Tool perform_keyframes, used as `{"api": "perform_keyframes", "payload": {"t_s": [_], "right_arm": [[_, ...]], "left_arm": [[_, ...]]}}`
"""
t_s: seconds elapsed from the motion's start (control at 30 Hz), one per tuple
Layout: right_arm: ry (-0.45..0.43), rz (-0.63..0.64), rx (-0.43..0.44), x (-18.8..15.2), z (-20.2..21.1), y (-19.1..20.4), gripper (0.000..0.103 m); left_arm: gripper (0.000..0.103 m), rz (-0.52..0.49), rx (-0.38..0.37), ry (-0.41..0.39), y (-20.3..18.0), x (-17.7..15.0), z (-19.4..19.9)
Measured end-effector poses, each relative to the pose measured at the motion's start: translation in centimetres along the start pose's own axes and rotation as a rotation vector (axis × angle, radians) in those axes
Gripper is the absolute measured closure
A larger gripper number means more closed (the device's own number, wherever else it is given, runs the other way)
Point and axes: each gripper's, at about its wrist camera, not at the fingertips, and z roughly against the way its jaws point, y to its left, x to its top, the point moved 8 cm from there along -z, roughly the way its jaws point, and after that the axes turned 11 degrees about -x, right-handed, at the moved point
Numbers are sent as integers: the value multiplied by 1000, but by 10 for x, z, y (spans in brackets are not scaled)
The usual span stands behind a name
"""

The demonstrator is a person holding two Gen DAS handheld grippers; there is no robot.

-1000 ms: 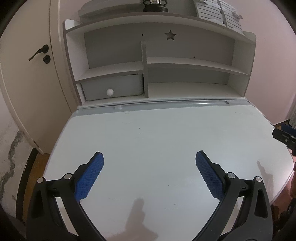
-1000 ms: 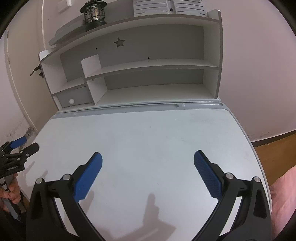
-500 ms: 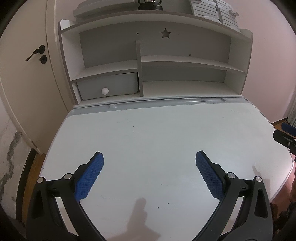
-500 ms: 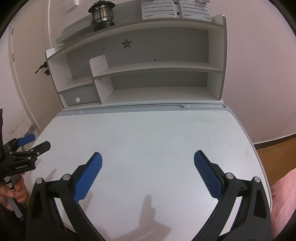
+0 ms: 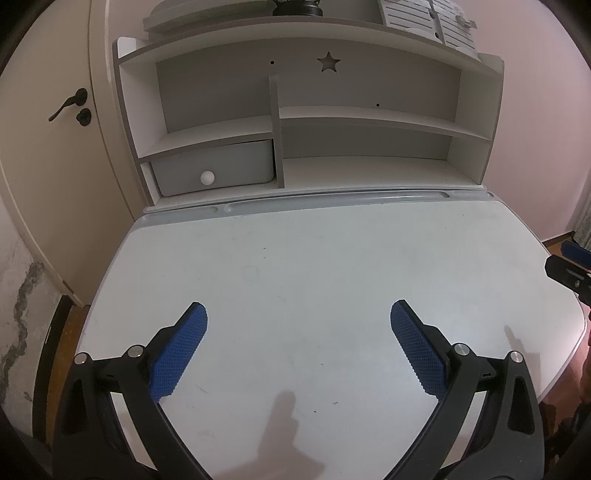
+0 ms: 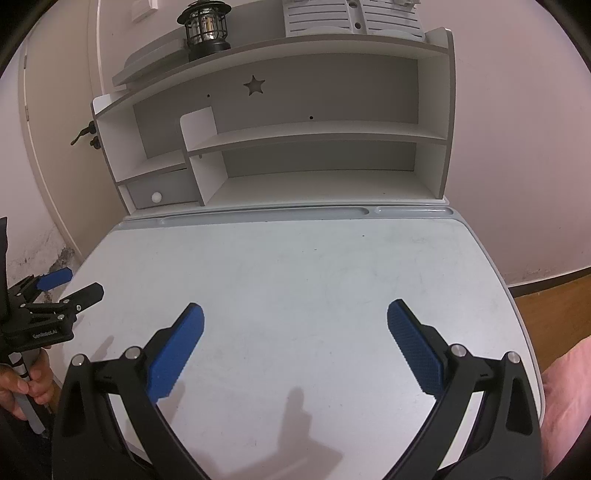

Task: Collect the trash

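- While both tools hang over the near edge of the pale desk point(image 5: 314, 266), the left gripper point(image 5: 298, 334) has its blue pads point(image 5: 179, 354) spread wide, with nothing between them.
- Likewise, the right gripper point(image 6: 295, 332) stands wide apart over the desk, gripping nothing.
- From the right wrist view, the left gripper shows again at 9 o'clock, off the desk's left edge, with the person's hand point(image 6: 22, 384) around its handle.
- Beyond the desk at 12 o'clock stands a white shelf unit point(image 5: 476, 122) with a star cutout point(image 5: 328, 62); a grey drawer point(image 5: 218, 164) with a round white knob point(image 5: 207, 177) sits in its lower left compartment.
- On top of the shelf unit, at 11 o'clock in the right wrist view, stands a black lantern point(image 6: 205, 28).
- No trash can be made out on the desk or shelves in either view.
- At 10 o'clock in the left view is a door point(image 5: 48, 155) with a dark handle point(image 5: 68, 104).
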Motion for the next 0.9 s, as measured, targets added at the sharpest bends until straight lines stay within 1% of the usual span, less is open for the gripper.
{"api": "perform_keyframes", "payload": {"t_s": [0.9], "right_arm": [[-9, 2, 4, 2, 3, 2, 7]], "left_arm": [[6, 2, 3, -2, 1, -1, 2]]}}
